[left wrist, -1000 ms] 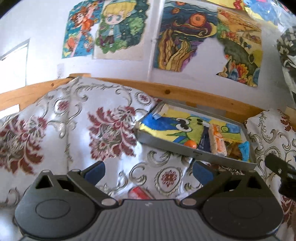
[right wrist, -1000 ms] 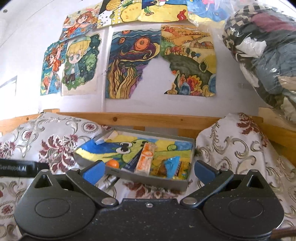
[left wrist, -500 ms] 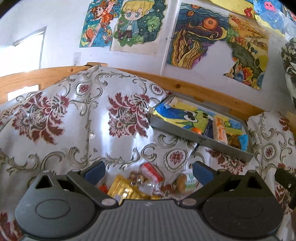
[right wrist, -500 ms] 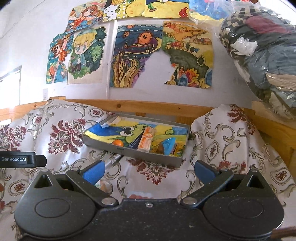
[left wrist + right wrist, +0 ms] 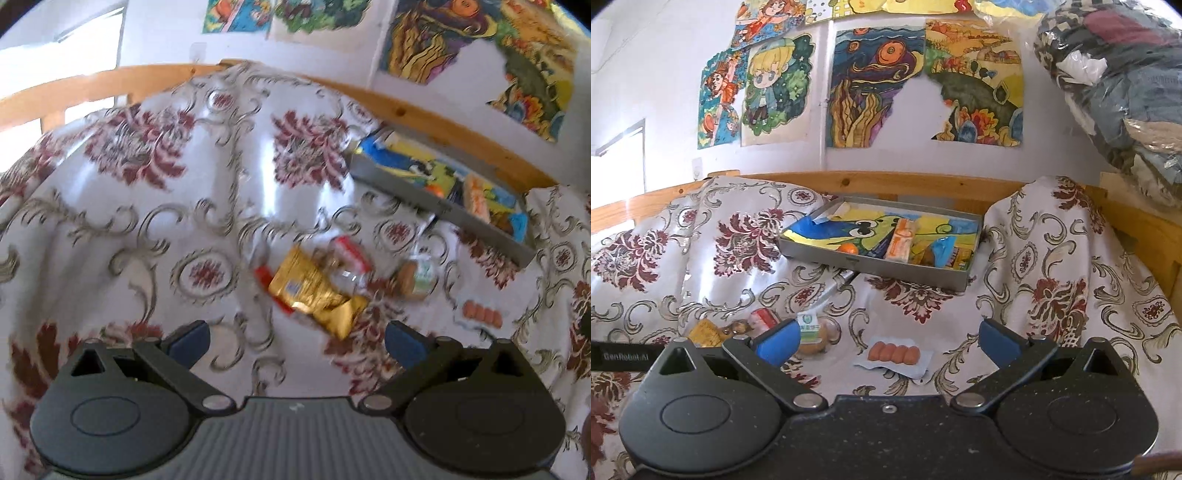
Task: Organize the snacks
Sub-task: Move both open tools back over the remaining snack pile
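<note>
Left wrist view shows my left gripper (image 5: 297, 338) spread wide and empty over the gold packet (image 5: 314, 291), lined up for a pick, while my right gripper (image 5: 888, 341), equally open, faces the sausage pack (image 5: 894, 354) short of the tray (image 5: 875, 267).

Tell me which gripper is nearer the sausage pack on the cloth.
Right, most likely. The right gripper hangs open directly before the sausage pack, which sits between its fingers' line. The left gripper, also open, faces the gold packet; the sausages lie off to its right.
</note>
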`<state>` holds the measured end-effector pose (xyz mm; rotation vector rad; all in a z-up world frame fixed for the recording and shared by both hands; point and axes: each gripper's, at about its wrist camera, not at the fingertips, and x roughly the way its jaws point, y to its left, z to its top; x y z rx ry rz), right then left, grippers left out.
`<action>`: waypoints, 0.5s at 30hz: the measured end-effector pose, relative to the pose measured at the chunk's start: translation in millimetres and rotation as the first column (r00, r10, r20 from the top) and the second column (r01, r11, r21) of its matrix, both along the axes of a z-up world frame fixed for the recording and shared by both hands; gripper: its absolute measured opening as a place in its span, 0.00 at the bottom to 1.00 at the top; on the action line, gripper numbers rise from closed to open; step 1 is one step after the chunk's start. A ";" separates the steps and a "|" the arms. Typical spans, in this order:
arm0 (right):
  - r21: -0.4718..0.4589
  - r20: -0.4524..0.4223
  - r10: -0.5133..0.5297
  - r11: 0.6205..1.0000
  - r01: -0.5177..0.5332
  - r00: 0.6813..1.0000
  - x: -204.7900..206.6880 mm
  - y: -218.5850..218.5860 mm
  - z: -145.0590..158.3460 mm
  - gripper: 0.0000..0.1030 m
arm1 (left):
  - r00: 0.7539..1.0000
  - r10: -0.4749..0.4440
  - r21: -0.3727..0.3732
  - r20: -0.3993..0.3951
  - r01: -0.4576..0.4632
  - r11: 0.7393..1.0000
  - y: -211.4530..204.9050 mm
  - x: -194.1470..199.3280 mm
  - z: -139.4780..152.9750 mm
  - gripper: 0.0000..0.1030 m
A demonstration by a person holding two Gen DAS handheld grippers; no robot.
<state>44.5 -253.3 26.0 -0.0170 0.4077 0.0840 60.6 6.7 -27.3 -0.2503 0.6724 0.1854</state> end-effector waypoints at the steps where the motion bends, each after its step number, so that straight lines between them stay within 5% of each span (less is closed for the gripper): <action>1: 0.001 -0.001 0.005 1.000 -0.005 1.000 -1.1 1.3 -0.1 0.99 | 1.000 0.003 0.003 -0.003 -0.003 1.000 2.0 -2.6 -2.1 0.99; 15: 0.043 -0.100 0.074 0.997 -0.070 0.992 0.0 20.1 -16.6 0.99 | 0.999 0.039 0.067 -0.015 -0.038 0.997 13.3 -10.3 1.5 0.99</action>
